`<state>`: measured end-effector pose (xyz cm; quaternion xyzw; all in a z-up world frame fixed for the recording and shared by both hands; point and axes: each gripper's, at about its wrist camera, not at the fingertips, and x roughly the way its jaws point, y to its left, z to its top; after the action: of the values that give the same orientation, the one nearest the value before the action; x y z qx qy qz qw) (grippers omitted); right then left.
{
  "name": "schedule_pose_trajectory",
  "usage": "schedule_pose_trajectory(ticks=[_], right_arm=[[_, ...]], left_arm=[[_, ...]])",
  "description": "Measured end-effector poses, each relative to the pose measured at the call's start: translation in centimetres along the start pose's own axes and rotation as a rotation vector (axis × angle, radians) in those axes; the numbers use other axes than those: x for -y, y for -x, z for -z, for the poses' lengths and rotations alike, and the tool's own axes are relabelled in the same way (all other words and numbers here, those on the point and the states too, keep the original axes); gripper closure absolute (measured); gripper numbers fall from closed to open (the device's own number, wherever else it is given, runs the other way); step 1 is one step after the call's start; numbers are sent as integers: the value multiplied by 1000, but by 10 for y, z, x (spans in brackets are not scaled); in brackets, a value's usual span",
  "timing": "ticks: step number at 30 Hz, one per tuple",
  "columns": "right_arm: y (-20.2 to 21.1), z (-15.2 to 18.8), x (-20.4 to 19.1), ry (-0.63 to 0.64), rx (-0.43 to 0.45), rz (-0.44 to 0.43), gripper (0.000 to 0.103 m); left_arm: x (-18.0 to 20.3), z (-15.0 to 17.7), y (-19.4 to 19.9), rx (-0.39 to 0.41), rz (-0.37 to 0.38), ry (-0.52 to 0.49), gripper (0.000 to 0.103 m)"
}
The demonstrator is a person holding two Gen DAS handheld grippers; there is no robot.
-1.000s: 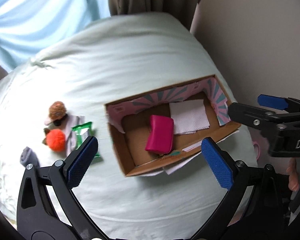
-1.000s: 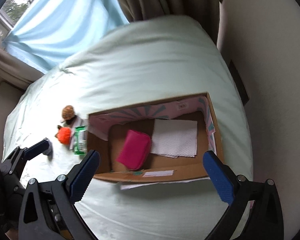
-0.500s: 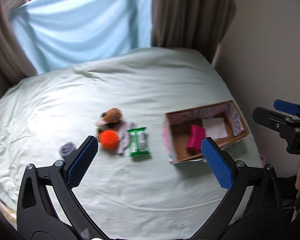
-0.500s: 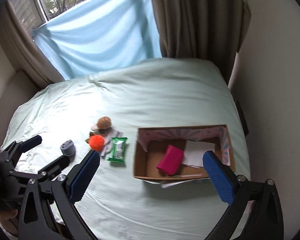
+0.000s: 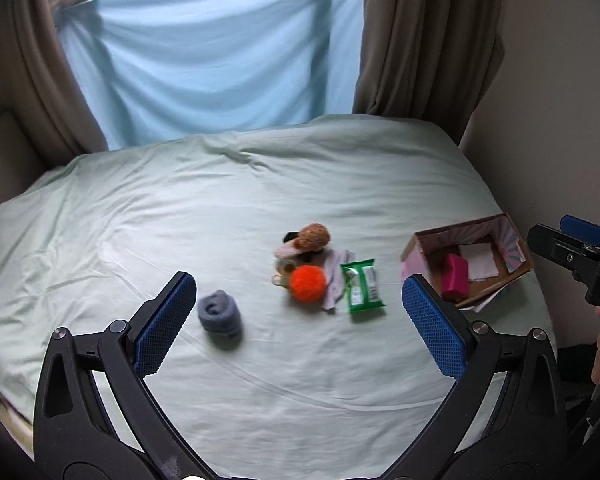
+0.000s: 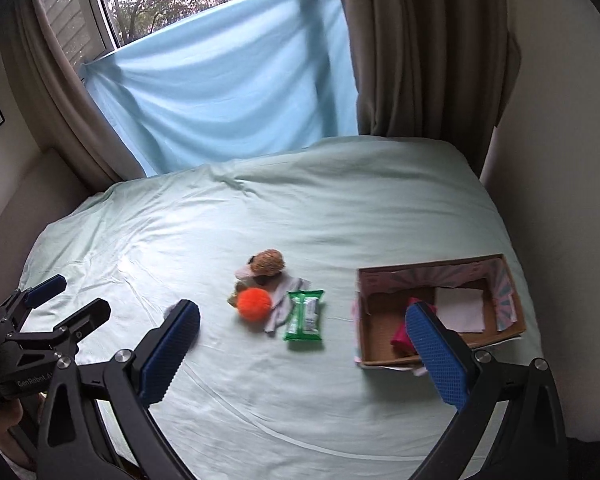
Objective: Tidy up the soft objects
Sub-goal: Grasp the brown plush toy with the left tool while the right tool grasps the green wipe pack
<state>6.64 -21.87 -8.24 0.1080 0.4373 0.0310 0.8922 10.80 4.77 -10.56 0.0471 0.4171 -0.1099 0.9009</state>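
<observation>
On the pale green bed lie a grey rolled sock [image 5: 220, 314], an orange pompom ball [image 5: 308, 283] [image 6: 253, 304], a brown hedgehog plush [image 5: 311, 237] [image 6: 266, 262], a grey cloth [image 5: 334, 276] and a green wipes pack [image 5: 362, 286] [image 6: 305, 315]. A cardboard box [image 5: 416, 248] [image 6: 364, 336] at the right holds a pink pouch [image 5: 455, 282] and white paper [image 6: 460, 309]. My left gripper [image 5: 300, 324] is open, well above the bed near the sock. My right gripper [image 6: 304, 356] is open and empty, high above the bed.
A light blue sheet [image 6: 228, 92] hangs over the window behind the bed, with brown curtains [image 6: 420, 48] at both sides. A wall [image 6: 560, 200] runs close along the bed's right edge, beside the box.
Both grippers have pulled back and up from the box. The view widened from the box alone to the whole bed, window and pile of soft things.
</observation>
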Motion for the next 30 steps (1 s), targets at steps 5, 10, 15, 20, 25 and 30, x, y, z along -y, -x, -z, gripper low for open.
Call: schedule_pose_trajectory(ticks=[5,10,15,20,25,30], right_arm=[[-23,1,-31,-17,14,12,0],[-61,2,-46,-41,12,33,0],[-102,4,-48,-60,-4,64,0],[-153,8,-40,-55,-61,95,1],[-209,20,-24,-81,-120,115,2],[-257,38,-10,-113,-188,133,2]], left_arm=[[-31,-11,-27,-7,32,-51,1],[-42,-26,-68,-20,65,-116,1],[-42,-41,-120,-43,91,-180,1],[-33,-47,-182,-108,121,-227,1],[-17,-46,-243,-178,146,-298,2],[7,-39,-303,-236,168,-386,3]])
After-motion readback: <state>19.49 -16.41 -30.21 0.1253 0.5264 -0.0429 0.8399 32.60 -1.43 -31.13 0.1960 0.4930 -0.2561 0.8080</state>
